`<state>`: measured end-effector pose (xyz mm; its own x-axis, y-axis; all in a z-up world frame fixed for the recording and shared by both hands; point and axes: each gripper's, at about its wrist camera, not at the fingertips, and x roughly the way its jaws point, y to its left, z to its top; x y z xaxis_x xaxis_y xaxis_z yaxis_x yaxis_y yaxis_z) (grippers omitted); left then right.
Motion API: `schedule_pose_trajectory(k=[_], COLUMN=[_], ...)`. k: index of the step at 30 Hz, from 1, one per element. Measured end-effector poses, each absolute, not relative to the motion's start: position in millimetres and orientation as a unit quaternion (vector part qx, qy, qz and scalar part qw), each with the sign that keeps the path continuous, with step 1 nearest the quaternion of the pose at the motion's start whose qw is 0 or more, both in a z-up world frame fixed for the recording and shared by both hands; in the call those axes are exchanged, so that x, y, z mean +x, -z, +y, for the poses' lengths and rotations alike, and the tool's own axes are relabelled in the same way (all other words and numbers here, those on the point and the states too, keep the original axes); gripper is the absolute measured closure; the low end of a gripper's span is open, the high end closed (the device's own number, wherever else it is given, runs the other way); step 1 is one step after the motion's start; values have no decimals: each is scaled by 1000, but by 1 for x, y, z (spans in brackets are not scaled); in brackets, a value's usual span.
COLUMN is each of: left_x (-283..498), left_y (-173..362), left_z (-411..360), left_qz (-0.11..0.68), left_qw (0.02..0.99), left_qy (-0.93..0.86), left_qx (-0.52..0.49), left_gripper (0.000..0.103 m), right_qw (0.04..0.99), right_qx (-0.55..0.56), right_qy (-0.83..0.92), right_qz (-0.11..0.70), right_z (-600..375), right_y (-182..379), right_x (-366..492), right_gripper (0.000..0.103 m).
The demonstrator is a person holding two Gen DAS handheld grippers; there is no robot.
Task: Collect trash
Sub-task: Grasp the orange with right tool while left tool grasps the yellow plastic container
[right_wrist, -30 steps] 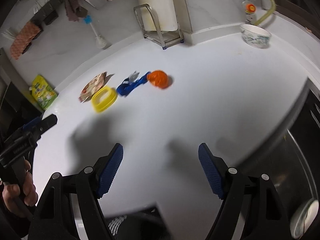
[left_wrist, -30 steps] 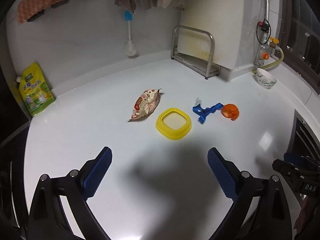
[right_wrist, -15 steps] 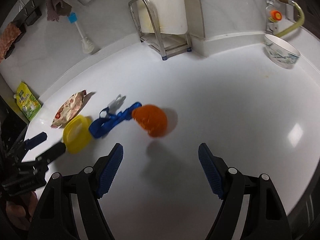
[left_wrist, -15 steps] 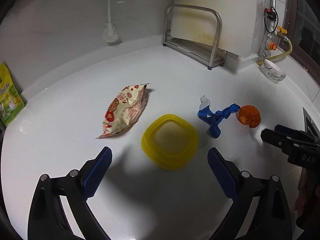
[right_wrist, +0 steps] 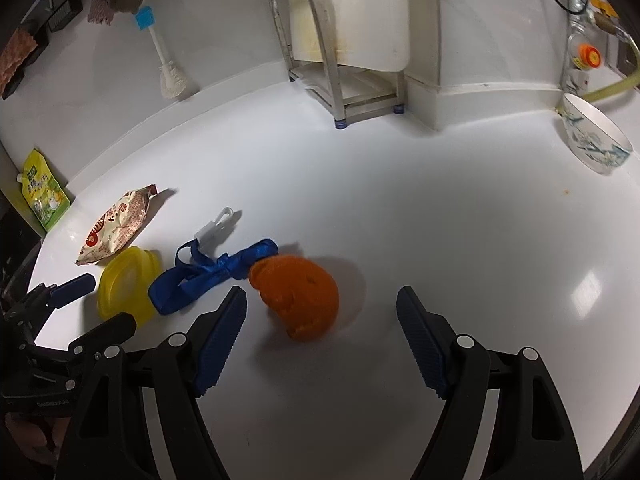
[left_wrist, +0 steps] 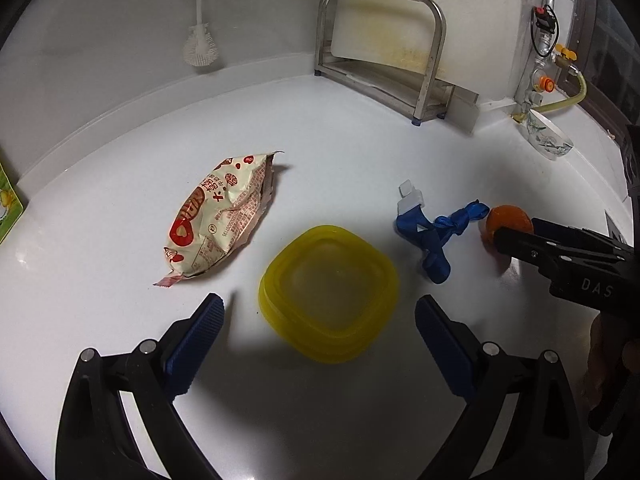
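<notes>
On the white counter lie a red-and-cream snack wrapper (left_wrist: 224, 216), a yellow square lid (left_wrist: 328, 292), a blue ribbon with a white clip (left_wrist: 436, 232) and an orange peel (left_wrist: 508, 220). My left gripper (left_wrist: 320, 344) is open, its fingers either side of the lid's near edge. My right gripper (right_wrist: 322, 328) is open just in front of the orange peel (right_wrist: 298, 296), with the ribbon (right_wrist: 208, 276), lid (right_wrist: 124, 284) and wrapper (right_wrist: 116, 228) to its left. The right gripper's finger partly hides the peel in the left wrist view.
A metal rack (left_wrist: 384, 64) stands at the back by a white wall block. A patterned bowl (right_wrist: 596, 140) sits at the right near a hose and valve. A dish brush (left_wrist: 200, 44) leans on the back wall. A green pouch (right_wrist: 42, 194) stands at far left.
Both grippers have moved forward and down toward the counter. The lid now lies between my left fingers and the orange peel sits just ahead of my right fingers.
</notes>
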<state>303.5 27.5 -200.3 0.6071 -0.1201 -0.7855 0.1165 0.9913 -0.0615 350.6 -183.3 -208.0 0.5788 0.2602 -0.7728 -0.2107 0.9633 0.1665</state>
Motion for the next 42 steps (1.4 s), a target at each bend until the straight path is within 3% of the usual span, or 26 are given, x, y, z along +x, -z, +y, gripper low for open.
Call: schedule_pose_trajectory(k=[4, 7, 9, 14, 29, 34, 42], left_x=[305, 306, 307, 310, 324, 323, 310], left_y=[202, 202, 202, 202, 206, 204, 198], left_z=[29, 30, 30, 28, 22, 20, 25], left_qz=[440, 441, 442, 442, 449, 445, 438], left_qw=[895, 895, 895, 895, 893, 895, 898], left_qy=[67, 66, 66, 66, 39, 39, 47], left_qx=[-4, -6, -7, -2, -20, -13, -14], left_gripper=[8, 8, 8, 8, 9, 29, 31], right_qw=[890, 891, 889, 892, 899, 900, 902], right_qx=[22, 20, 21, 29, 62, 68, 78], right_qy=[-137, -142, -150, -150, -135, -134, -132], right_qz=[434, 431, 432, 425, 412, 409, 402], right_z=[-180, -179, -177, -178, -190, -188, -184], right_y=[209, 208, 208, 204, 194, 192, 185], right_x=[353, 353, 352, 344, 324, 321, 307], right_gripper=[30, 43, 63, 74, 74, 74, 74])
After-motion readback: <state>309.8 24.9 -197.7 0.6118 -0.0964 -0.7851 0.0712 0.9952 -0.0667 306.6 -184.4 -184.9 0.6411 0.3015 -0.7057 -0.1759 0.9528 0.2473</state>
